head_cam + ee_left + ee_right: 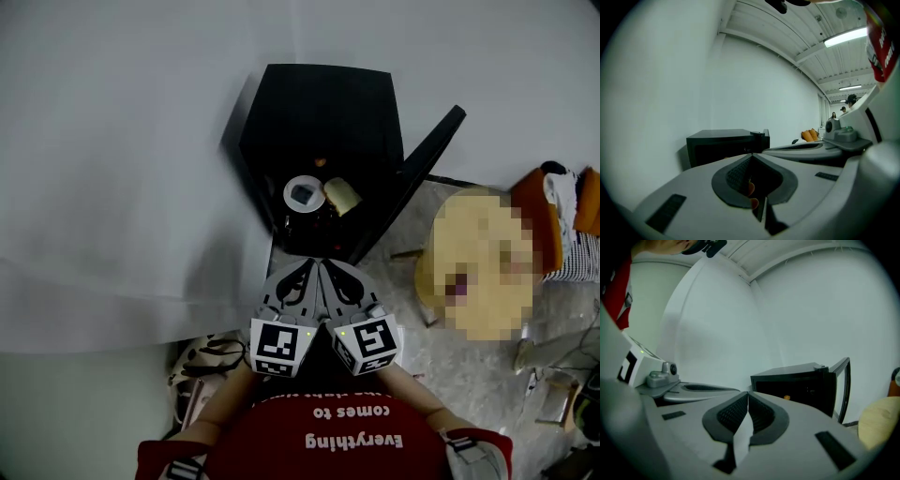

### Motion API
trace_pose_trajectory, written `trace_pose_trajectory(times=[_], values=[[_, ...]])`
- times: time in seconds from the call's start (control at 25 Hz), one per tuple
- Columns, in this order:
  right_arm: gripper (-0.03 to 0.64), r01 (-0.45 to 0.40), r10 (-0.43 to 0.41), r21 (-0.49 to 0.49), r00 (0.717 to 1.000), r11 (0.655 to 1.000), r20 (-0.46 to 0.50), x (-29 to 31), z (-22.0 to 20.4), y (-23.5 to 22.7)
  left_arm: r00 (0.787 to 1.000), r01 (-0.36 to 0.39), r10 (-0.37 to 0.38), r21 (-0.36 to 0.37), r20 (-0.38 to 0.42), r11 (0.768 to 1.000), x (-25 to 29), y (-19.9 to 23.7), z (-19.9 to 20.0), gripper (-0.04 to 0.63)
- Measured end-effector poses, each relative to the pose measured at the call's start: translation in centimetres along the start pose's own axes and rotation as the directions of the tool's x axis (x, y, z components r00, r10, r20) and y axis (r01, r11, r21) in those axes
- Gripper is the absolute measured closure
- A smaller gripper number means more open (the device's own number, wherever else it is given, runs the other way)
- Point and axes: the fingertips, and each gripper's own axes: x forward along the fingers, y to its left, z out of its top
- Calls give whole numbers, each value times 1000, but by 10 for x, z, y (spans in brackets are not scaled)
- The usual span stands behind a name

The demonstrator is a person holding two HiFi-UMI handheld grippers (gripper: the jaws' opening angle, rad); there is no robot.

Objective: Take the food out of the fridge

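A small black fridge (pixel 319 103) stands on the floor against the white wall, its door (pixel 412 183) swung open to the right. Inside I see a round white lidded container (pixel 303 193), a pale yellow food item (pixel 341 195) beside it and a small orange thing (pixel 321 162) further back. My left gripper (pixel 310 265) and right gripper (pixel 324 265) are side by side just before the fridge's opening, both shut and empty. The fridge (pixel 722 145) lies ahead of the left gripper (pixel 752 154). Beyond the right gripper (pixel 748 393) are the fridge (pixel 797 380) and its door (pixel 843 385).
The white wall (pixel 112 169) runs along the left and behind the fridge. Orange seats and striped cloth (pixel 562 220) sit at the right, with loose clutter (pixel 553 375) on the floor below them. A patterned bag (pixel 202 361) lies at my left.
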Motion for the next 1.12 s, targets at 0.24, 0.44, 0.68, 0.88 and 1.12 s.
trace_pose_trajectory(times=[0.24,0.44,0.68,0.88,1.12], values=[[604,-80,85,71,994,994,-68,42,-19,-21,997,-62,62,3,-50,998,38,29,-15,598],[604,-105,119,118,985,988,-124,88,-40,-32,995,-84,81,-42,-56,996,69,70,-30,598],[592,-27,107,323,967,946,-232,147,-98,-67,990,-103,97,-65,-98,993,102,111,-62,598],[534,56,102,463,945,884,-309,190,-154,-97,988,-92,83,-67,-127,994,120,135,-90,598],[477,145,121,643,929,752,-351,230,-226,-126,986,-61,45,-92,-162,994,141,148,-132,598]])
